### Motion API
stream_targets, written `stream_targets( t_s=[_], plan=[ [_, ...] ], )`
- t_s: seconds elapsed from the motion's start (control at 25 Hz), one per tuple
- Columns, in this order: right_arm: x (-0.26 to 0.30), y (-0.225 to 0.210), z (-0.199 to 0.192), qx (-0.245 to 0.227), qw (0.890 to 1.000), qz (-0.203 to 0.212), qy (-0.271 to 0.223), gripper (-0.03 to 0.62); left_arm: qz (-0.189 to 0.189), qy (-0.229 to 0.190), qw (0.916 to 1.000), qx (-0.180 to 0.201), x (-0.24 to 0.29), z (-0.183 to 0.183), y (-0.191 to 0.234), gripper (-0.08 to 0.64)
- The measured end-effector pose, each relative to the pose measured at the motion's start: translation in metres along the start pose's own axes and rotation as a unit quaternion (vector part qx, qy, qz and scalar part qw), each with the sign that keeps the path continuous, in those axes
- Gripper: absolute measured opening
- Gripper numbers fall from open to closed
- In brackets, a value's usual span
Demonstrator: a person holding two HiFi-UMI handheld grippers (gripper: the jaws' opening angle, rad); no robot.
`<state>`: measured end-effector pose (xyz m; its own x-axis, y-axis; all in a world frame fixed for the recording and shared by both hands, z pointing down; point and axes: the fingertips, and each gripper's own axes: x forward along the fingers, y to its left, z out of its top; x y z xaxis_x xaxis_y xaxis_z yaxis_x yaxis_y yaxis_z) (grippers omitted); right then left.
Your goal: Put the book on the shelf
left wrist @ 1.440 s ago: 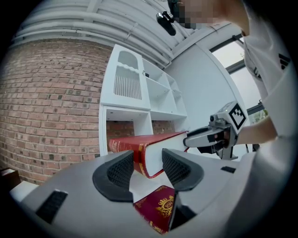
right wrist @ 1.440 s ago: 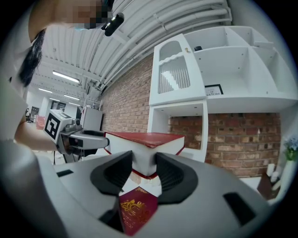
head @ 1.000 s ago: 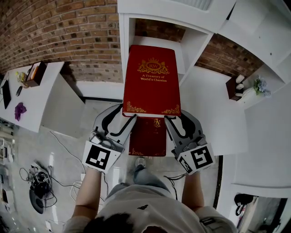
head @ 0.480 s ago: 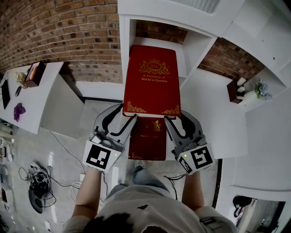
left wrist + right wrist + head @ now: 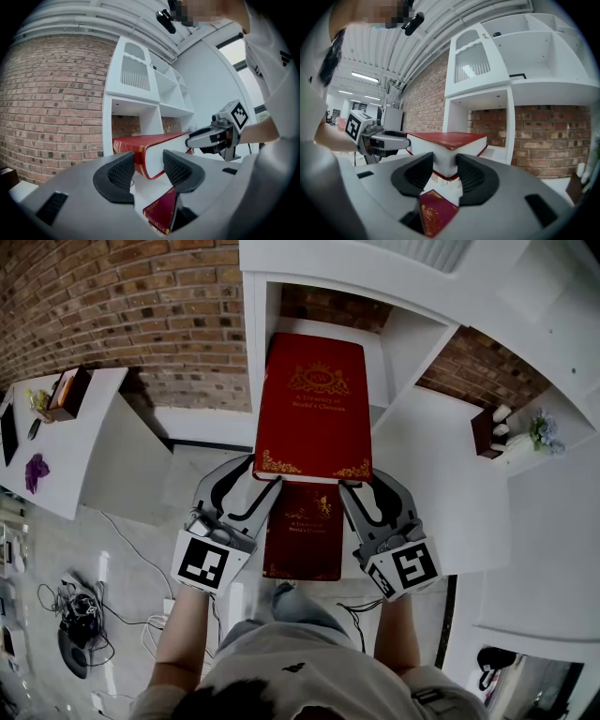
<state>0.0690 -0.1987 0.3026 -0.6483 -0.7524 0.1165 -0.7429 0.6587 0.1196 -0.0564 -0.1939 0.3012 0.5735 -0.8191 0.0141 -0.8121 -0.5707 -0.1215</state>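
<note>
A thick red book [image 5: 314, 409] with gold print is held flat in the air, its far end at the mouth of a white shelf [image 5: 258, 324] compartment. My left gripper [image 5: 255, 482] is shut on its near left corner and my right gripper [image 5: 354, 482] on its near right corner. In the left gripper view the left gripper [image 5: 149, 169] clamps the book [image 5: 154, 140] across its thickness, and the right gripper [image 5: 211, 138] shows beyond. In the right gripper view the right gripper [image 5: 444, 172] grips the book [image 5: 450, 139] the same way. A second red book [image 5: 305, 532] lies on a white surface below.
A brick wall [image 5: 141, 306] runs behind and left of the shelf. A white table [image 5: 66, 442] at the left carries a small box and a purple item. Cables [image 5: 80, 610] lie on the floor. At the right, a ledge bears a dark box and flowers [image 5: 539, 432].
Both grippers have carried the book a little toward the shelf opening. More of the second book below now shows from under the held one.
</note>
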Motion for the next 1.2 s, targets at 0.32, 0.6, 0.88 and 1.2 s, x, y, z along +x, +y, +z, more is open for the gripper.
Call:
stream_targets(
  t_s=[0.32, 0.6, 0.88, 1.2],
  plan=[
    [0.015, -0.010, -0.009, 0.005, 1.000, 0.004, 0.010, 0.166, 0.002, 0.010, 0.9999, -0.008, 0.014, -0.010, 0.009, 0.198],
    [0.026, -0.020, -0.012, 0.006, 1.000, 0.006, 0.011, 0.166, 0.003, 0.012, 0.9999, -0.008, 0.026, -0.014, 0.016, 0.198],
    [0.038, -0.030, -0.010, 0.007, 1.000, 0.008, 0.009, 0.166, 0.005, 0.013, 0.9998, -0.011, 0.039, -0.014, 0.026, 0.198],
    [0.051, -0.042, -0.008, 0.006, 1.000, 0.010, 0.006, 0.166, 0.009, 0.014, 0.9998, -0.015, 0.054, -0.014, 0.037, 0.199]
  ],
)
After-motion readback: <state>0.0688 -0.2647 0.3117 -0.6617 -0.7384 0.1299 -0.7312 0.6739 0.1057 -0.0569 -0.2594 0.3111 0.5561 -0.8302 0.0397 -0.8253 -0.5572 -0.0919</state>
